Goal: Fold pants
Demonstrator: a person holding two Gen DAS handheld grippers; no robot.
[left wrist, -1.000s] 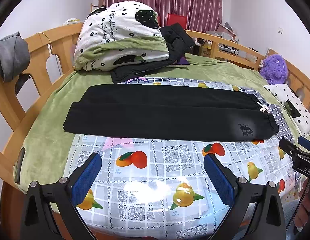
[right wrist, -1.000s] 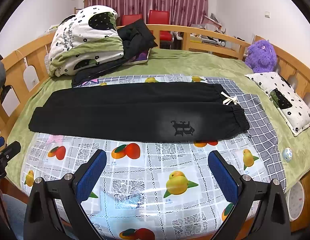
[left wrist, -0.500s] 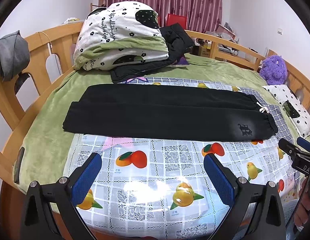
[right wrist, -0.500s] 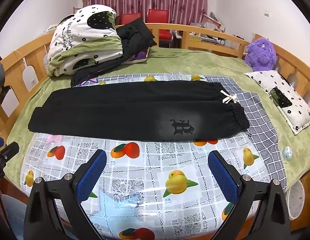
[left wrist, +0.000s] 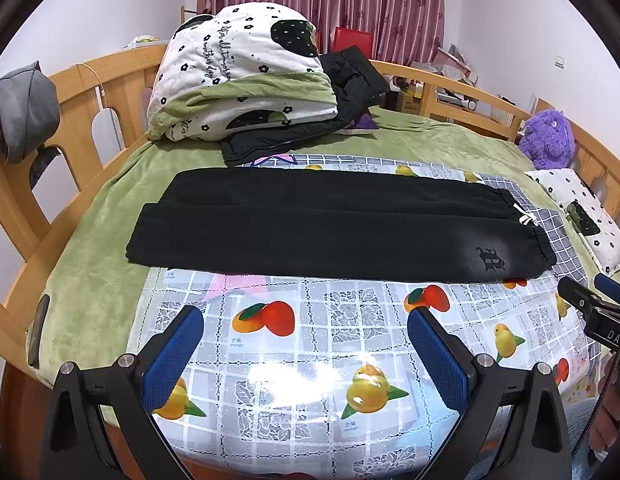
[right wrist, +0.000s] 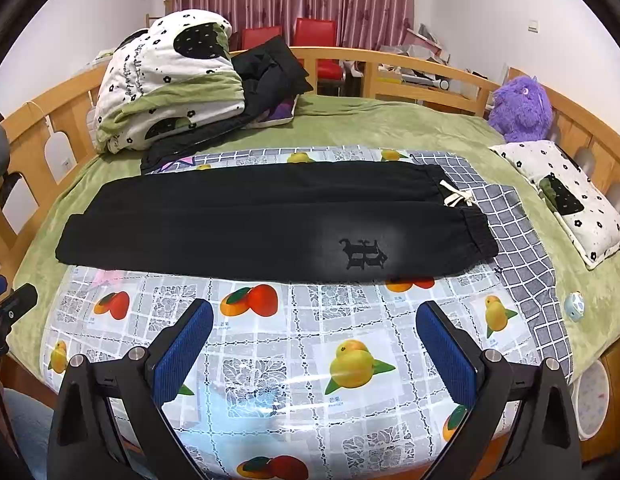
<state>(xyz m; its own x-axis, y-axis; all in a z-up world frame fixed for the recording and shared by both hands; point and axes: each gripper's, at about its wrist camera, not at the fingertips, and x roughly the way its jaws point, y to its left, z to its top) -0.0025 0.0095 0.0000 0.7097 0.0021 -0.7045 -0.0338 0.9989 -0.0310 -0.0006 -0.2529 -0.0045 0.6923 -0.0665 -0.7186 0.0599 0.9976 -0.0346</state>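
Note:
Black pants (left wrist: 330, 228) lie flat across the bed, folded lengthwise with one leg over the other. The waistband with a white drawstring (right wrist: 456, 198) is at the right, the cuffs at the left. A dark logo (right wrist: 364, 254) shows near the waist. My left gripper (left wrist: 305, 344) is open and empty, hovering over the fruit-print cover in front of the pants. My right gripper (right wrist: 314, 340) is open and empty, also in front of the pants. The right gripper's tips show at the right edge of the left wrist view (left wrist: 590, 300).
A fruit-print plastic cover (right wrist: 310, 360) lies over a green blanket (right wrist: 370, 128). A folded quilt (left wrist: 237, 76) and a black jacket (left wrist: 350, 80) are piled at the back left. A purple plush toy (right wrist: 520, 108) and a pillow (right wrist: 566, 200) lie right. Wooden rails (left wrist: 81, 92) surround the bed.
Both views have shifted only slightly. The pants lie as before and both grippers stay open.

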